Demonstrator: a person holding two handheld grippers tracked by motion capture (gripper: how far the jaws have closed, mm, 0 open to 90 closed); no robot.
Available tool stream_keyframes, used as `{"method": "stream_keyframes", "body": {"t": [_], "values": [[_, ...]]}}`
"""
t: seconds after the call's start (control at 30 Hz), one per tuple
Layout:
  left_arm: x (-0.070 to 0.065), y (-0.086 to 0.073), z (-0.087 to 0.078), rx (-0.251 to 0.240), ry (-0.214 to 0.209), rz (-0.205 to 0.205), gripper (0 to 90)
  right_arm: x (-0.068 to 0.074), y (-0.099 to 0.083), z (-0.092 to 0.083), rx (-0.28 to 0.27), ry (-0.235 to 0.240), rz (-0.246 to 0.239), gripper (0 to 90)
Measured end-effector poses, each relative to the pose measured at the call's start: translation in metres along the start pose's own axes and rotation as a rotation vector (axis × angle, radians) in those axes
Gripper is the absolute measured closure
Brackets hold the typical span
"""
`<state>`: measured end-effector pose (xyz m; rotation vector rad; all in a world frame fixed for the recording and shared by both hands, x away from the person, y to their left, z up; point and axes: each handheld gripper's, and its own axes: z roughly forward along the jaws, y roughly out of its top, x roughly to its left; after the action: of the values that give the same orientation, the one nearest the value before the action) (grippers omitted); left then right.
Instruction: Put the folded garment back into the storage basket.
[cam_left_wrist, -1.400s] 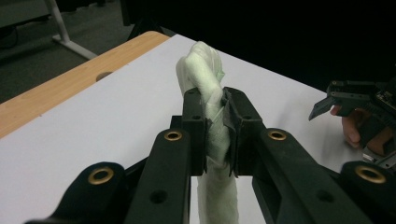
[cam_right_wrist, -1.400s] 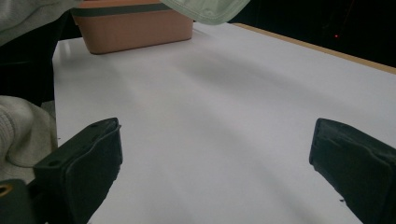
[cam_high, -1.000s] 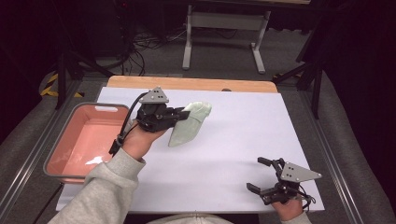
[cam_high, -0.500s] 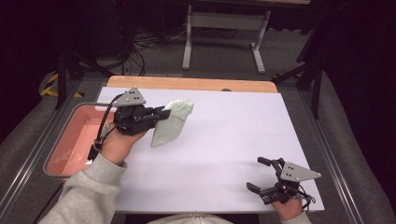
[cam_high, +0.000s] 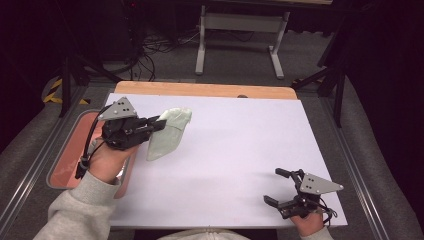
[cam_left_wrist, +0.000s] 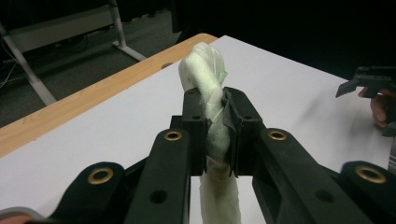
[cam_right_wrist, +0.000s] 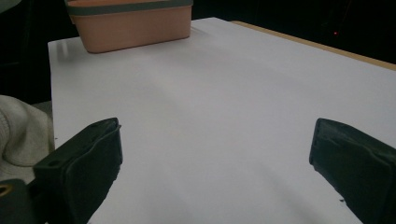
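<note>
A lab or test room: a white surface (cam_high: 240, 150) stands amid dark stands (cam_high: 70, 70), floor cables (cam_high: 155, 47) and a metal frame (cam_high: 240, 30).

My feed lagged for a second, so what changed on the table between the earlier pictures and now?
The left gripper, shut on the pale green cloth, carried it leftward across the white table toward the pink bin; the cloth hangs lifted from its jaws. Nothing was grasped or let go. The right gripper stayed open and at rest near the table's front right corner, and the bin kept its place.
</note>
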<state>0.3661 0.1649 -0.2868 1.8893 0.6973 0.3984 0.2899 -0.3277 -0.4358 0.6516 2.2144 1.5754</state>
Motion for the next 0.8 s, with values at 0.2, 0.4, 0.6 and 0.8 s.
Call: {"method": "stream_keyframes", "body": {"t": [0.2,0.4,0.6,0.8], "values": [[0.003,-0.006,-0.013,0.000,0.023,0.000,79.9,0.000,0.000,0.000,0.000,0.000,-0.003,2.8],[0.006,-0.011,-0.026,-0.006,0.043,-0.017,79.8,0.001,0.000,0.001,0.001,0.001,-0.001,2.8],[0.013,-0.017,-0.038,-0.011,0.061,-0.040,79.7,0.000,0.000,0.001,0.002,0.000,-0.001,2.8],[0.019,-0.024,-0.049,-0.014,0.087,-0.053,79.7,0.000,0.000,0.001,0.005,0.000,-0.001,2.8]]}}
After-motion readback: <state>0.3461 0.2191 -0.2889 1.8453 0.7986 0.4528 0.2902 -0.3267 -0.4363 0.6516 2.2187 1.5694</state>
